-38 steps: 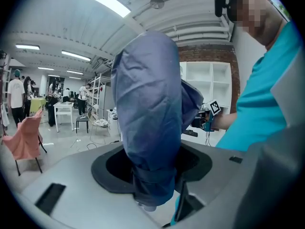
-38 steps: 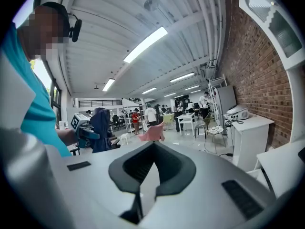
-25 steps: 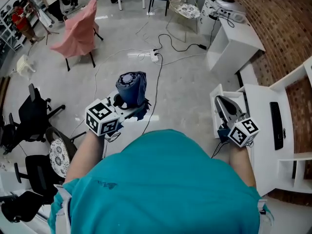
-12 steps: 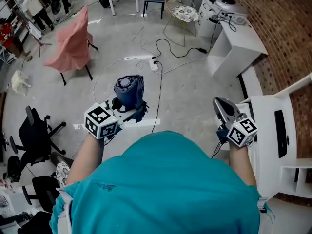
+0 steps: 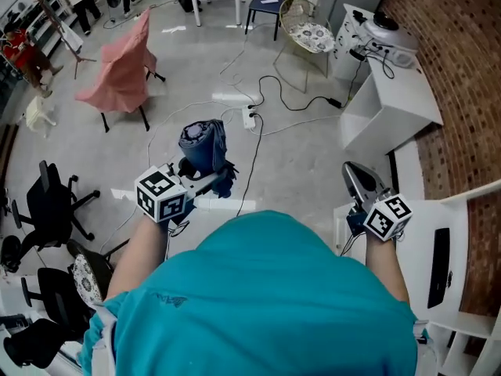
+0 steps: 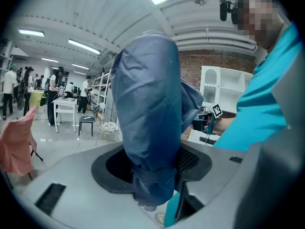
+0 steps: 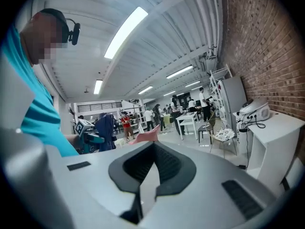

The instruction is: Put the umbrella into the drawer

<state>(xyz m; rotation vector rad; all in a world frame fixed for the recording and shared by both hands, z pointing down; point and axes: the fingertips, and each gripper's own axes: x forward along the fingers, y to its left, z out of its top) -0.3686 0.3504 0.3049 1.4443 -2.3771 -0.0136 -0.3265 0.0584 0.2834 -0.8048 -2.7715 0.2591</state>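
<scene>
A folded dark blue umbrella [image 5: 202, 146] stands upright in my left gripper [image 5: 196, 180], held in front of the person's left side over the grey floor. In the left gripper view the umbrella [image 6: 150, 128] fills the middle, and the left gripper [image 6: 152, 173] is shut on its strapped lower part. My right gripper [image 5: 356, 177] is held out on the right beside the white desk unit [image 5: 415, 210]. Its jaws meet with nothing between them in the right gripper view [image 7: 151, 168]. No open drawer shows clearly.
A white cabinet [image 5: 391, 100] with an appliance on top stands by the brick wall. Cables and a power strip [image 5: 250, 118] lie on the floor ahead. A pink-draped chair [image 5: 121, 61], black office chairs [image 5: 51, 202] and a wire chair [image 5: 309, 30] stand around.
The person has moved across the room with both grippers; the white desk unit has slid toward the right edge of the head view. The umbrella stays held in the left gripper.
</scene>
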